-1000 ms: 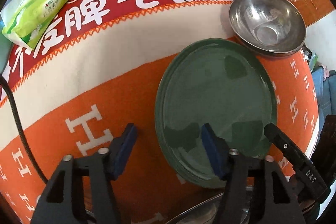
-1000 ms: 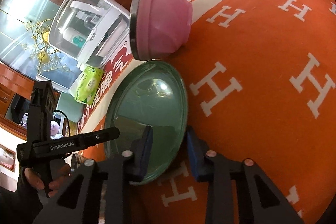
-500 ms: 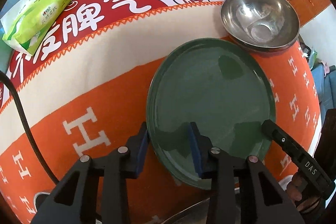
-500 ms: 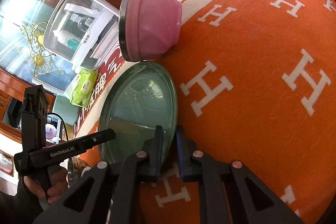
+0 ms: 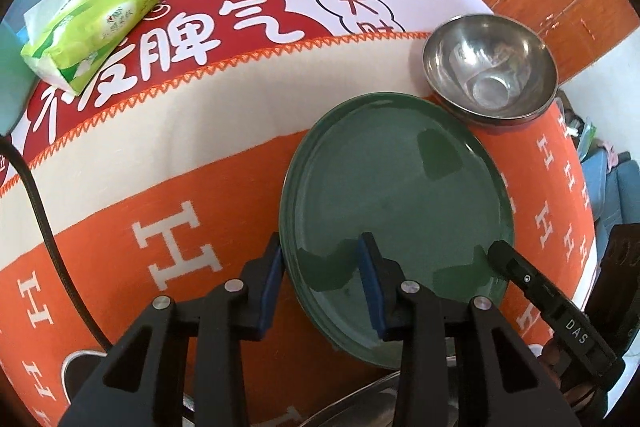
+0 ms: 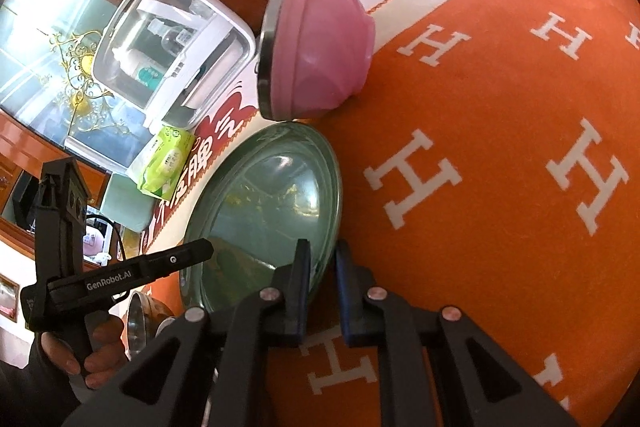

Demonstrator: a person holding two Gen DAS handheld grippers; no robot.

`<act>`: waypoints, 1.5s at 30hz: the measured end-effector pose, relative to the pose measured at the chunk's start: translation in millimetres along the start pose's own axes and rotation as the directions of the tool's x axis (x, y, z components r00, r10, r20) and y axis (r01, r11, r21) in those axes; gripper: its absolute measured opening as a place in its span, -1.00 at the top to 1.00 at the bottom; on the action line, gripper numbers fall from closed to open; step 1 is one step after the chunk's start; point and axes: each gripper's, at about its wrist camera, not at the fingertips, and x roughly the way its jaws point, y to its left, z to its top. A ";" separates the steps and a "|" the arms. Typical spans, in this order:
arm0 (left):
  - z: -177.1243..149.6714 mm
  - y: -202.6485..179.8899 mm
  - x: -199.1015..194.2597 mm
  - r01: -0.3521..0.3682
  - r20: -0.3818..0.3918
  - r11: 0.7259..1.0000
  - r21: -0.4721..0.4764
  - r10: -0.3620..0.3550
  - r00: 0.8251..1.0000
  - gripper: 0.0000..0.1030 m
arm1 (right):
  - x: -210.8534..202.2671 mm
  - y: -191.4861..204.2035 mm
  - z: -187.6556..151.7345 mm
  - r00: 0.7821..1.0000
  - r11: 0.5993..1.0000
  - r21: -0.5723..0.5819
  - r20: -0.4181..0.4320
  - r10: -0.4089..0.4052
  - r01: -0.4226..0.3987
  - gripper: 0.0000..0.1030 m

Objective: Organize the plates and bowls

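Green glazed plate (image 5: 396, 215) is found lying flat on the orange-and-cream cloth of the surface (image 5: 168, 147), its far rim at 1 o'clock touching or just short of the steel bowl (image 5: 490, 67) (pink on the outside in the right wrist view). A doubled rim line is visible along its left edge; whether a second plate lies beneath cannot be told.

Left hand-held gripper (image 5: 320, 275): jaws have just been closing and now stand astride the near-left rim, one pad outside at 7 o'clock, one on the plate's inner face. Contact looks made but is not certain. Right hand-held gripper (image 6: 322, 279): narrowed almost fully, its pads pinching the thin near-right rim.

Risks, as judged:
- Glaze is slick and only the rim edge is held; a pad could slide off on lifting.
- Unequal lift by the two sides would tilt the plate and let it slide toward the bowl.
- Any forward push would knock the bowl.

Room: open cloth lies at 9 to 11 o'clock, up to the green tissue pack (image 5: 92, 23). A black cable (image 5: 36, 203) runs along the left margin. Metal ware edges in at the bottom of frame.
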 end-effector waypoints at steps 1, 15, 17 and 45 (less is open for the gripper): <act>-0.5 0.9 -1.5 0.003 0.005 1.000 -0.006 -0.003 1.000 0.32 | -0.5 0.7 -0.1 1.000 1.000 -0.005 0.002 0.000 0.000 0.77; -6.3 4.9 -32.6 0.064 0.098 0.997 -0.044 -0.060 0.993 0.32 | -13.4 19.3 1.7 0.999 0.998 -0.066 0.034 -0.003 0.006 0.77; -7.4 5.3 -38.3 0.066 0.108 0.997 -0.048 -0.061 0.992 0.32 | -16.8 23.4 0.7 0.999 0.997 -0.076 0.040 -0.001 0.004 0.77; -69.3 -3.1 -148.5 0.073 0.269 0.997 -0.037 -0.061 0.961 0.32 | -102.1 71.2 -34.9 0.991 0.981 -0.185 0.116 0.074 -0.052 0.76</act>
